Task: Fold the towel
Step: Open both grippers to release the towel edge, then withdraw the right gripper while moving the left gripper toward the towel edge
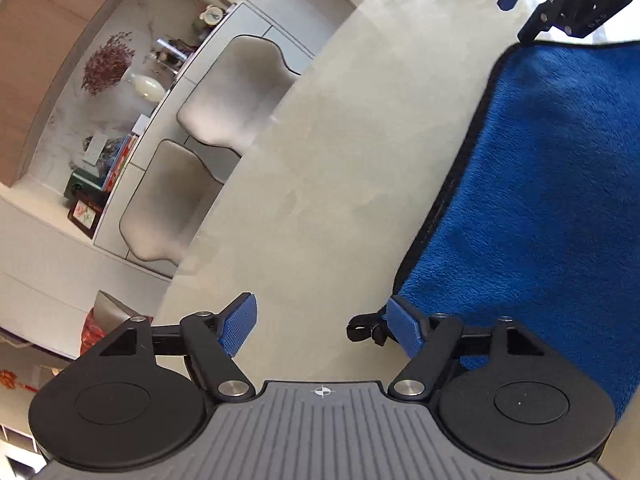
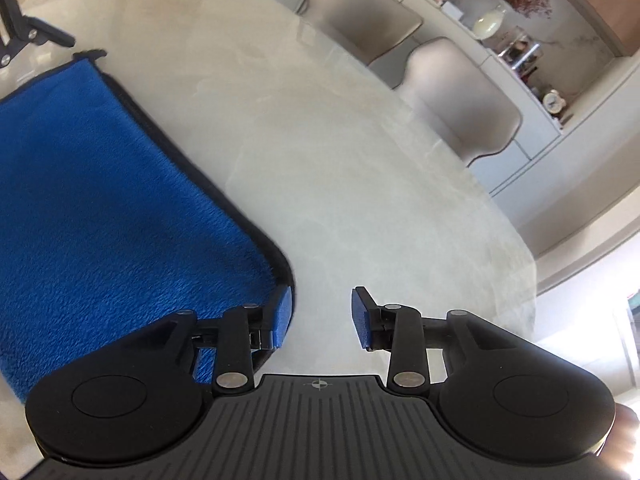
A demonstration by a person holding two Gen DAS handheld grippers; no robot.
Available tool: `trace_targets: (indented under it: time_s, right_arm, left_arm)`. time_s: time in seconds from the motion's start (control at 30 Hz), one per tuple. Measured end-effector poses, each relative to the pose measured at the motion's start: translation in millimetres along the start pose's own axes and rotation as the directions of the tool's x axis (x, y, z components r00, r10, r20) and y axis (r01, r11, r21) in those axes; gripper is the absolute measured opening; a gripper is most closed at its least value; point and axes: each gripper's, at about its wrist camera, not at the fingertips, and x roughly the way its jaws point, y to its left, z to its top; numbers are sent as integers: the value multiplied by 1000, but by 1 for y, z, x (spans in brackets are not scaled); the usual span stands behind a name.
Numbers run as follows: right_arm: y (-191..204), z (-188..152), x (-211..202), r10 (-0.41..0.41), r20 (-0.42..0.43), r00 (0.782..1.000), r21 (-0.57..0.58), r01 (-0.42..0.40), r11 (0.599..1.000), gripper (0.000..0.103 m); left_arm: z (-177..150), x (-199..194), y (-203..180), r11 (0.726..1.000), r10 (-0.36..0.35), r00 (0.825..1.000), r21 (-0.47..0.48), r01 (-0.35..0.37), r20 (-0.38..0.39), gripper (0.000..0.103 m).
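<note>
- Pale marble-look table (image 1: 328, 184): carries the whole work area; extends to a curved far edge in both wrist views.
- Blue towel (image 1: 540, 200): lies flat on the table, black-bound edge running along its outer side in each view. Appears smooth, without ridges or bunching. Cannot tell from these views whether a fold has already been made, since only part of the cloth shows and no layered edge reads clearly. Judged as either laid out for a fold or resting between folds; at least one fold likely remains.
- Two grey chairs (image 2: 460, 100): stand beyond the far table edge, well apart from the towel; no bearing on the task.
- Left gripper (image 1: 322, 326): jaws wide apart, nothing between them. Positioned at a towel corner, right-hand pad just beside the bound edge, near the small black hanging loop (image 1: 362, 328).
- Right gripper (image 2: 322, 318): jaws wide apart, empty. Set at another towel corner, left-hand pad just beside the rounded black binding; remaining pad over bare table.
- Status, as judged: both corners addressed, neither pinched. Remaining: close on each corner, lift, carry across to the opposite edge, lay down, release.
</note>
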Motion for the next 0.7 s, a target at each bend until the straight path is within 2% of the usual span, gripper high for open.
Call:
trace_targets:
  time_s: [0.03, 0.17, 0.23, 0.3, 0.47, 0.7]
  right_arm:
    - [-2, 1, -1, -1, 14, 1000, 18, 1, 1000, 34]
    - [-1, 2, -13, 128, 97, 987, 74, -136, 988, 34]
    - [7, 0, -15, 182, 115, 976, 65, -191, 980, 34]
    - [15, -1, -12, 212, 112, 971, 62, -220, 974, 34]
    - [15, -7, -1, 208, 88, 974, 92, -215, 972, 34]
    - [-4, -18, 7, 168, 88, 982, 163, -181, 970, 34]
  left_arm:
    - [1, 0, 2, 1000, -8, 1000, -19, 8, 12, 76]
    - [0, 0, 0, 989, -102, 993, -100, 108, 59, 76]
    - [-4, -3, -6, 982, -148, 987, -106, 154, 61, 76]
    - [-5, 5, -12, 982, -166, 985, -89, 169, 39, 76]
    - [-8, 21, -11, 985, -137, 991, -102, 137, 14, 76]
    - [-6, 41, 1, 974, -126, 991, -185, 130, 37, 77]
